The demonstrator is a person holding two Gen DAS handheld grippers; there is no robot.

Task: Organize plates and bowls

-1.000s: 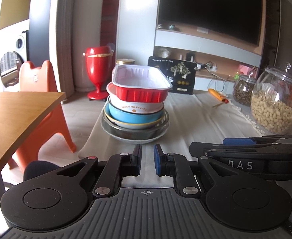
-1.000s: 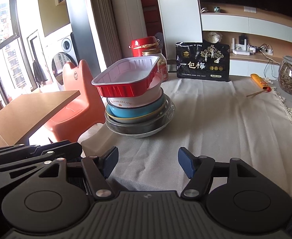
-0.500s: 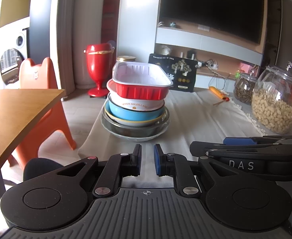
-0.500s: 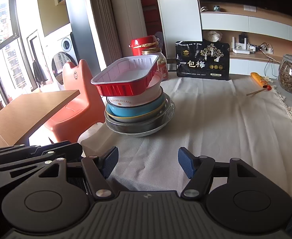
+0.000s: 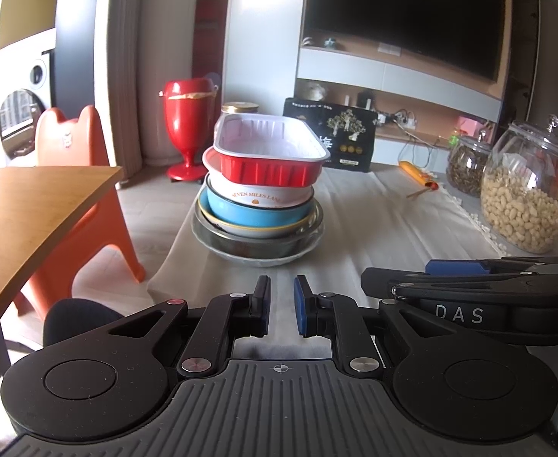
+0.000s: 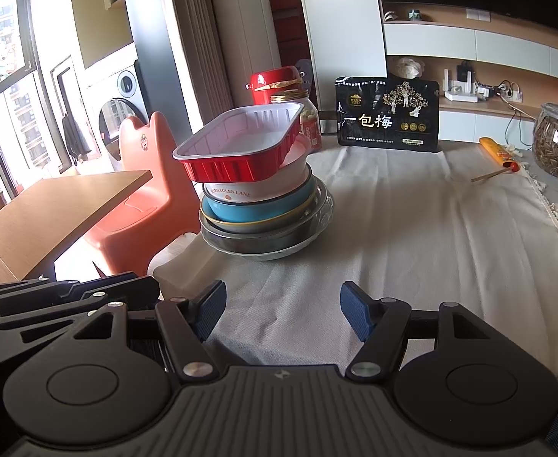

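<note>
Table: I see the cloth-covered table (image 6: 412, 236) filling the middle and right of the right wrist view; the stack sits at its left end, in the centre-left of the frame.
Change since a second ago: almost none. In my left wrist view the stack sits at nearly the same spot, a touch larger and higher in frame; both grippers stay back from it with unchanged finger gaps.
Stack: a wide glass dish (image 5: 258, 245) at the bottom, a blue bowl (image 5: 254, 217) nested above it, then a white bowl (image 5: 267, 196) with "SEVEN MILES LANE" printed on it.
Top item: a red foil tray (image 5: 269, 154) with a white inside rests tilted on the white bowl; in the right wrist view the red foil tray (image 6: 241, 152) overhangs toward the left of the frame.
Left gripper: the left gripper (image 5: 281, 306), at the lower centre of its own view, is nearly closed, only a thin slit between the blue pads, gripping nothing, well short of the stack.
Right gripper: the right gripper (image 6: 283, 312) is released, fingers spread wide over bare cloth, holding nothing.
Jars: a glass jar of peanuts (image 5: 530, 194) stands at the right edge of the left view, a smaller seed jar (image 5: 465, 167) just behind it.
Backdrop: a black snack bag (image 6: 387, 114) stands upright at the far end of the table.
</note>
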